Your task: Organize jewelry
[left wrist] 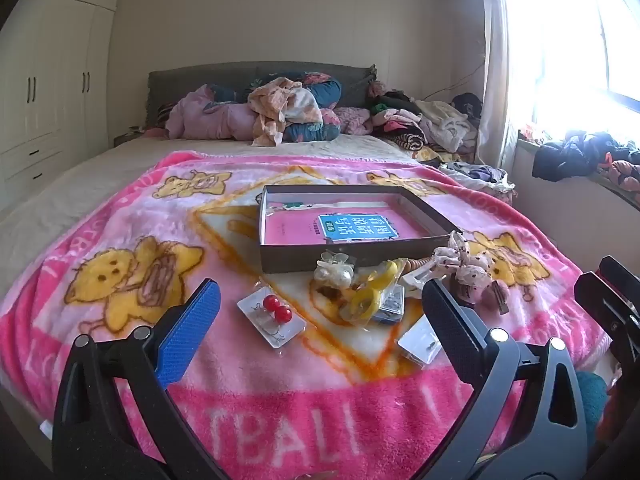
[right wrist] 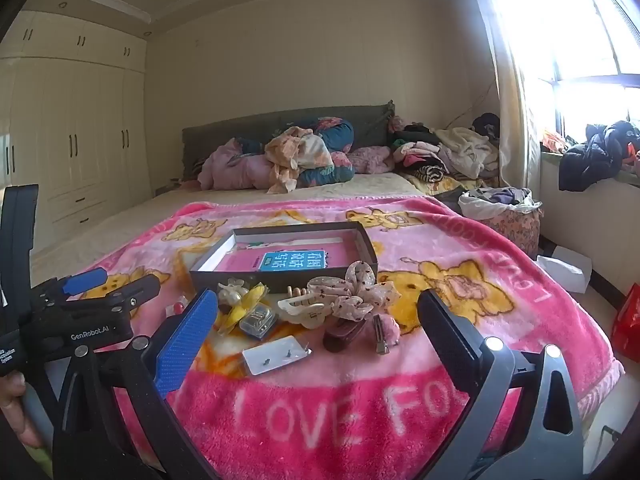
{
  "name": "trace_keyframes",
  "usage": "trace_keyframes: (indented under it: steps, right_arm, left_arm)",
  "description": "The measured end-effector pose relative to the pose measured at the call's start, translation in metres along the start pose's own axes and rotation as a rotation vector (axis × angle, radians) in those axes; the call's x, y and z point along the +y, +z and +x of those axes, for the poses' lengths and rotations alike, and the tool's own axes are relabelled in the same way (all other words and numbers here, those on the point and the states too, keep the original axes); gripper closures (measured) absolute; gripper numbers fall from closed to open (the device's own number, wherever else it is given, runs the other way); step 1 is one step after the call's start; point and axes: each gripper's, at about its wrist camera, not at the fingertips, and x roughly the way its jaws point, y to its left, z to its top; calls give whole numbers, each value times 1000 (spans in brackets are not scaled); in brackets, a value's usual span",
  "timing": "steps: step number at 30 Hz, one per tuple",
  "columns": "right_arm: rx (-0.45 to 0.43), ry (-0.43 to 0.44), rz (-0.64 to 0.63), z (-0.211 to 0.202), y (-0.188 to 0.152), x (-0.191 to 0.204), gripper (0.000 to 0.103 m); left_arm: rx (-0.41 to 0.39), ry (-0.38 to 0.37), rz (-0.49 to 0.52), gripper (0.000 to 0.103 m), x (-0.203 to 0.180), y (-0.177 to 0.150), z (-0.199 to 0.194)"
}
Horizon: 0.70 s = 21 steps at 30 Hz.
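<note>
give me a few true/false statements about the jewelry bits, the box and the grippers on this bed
1. The red ball earrings lie inside the box. False: they lie on a card on the blanket, in front of the box.
2. Both the left gripper and the right gripper are open and empty. True.
3. The box holds a pink book. True.
4. The spotted fabric bow hangs from the right gripper. False: it rests on the blanket beside the box.
</note>
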Motion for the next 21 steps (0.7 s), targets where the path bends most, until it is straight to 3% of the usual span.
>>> trace_keyframes:
  steps: [21]
  right_arm:
    - [-1, 8, 8, -3, 0, -1, 6]
  left_arm:
    - [9, 0, 1, 11, 0, 0, 1]
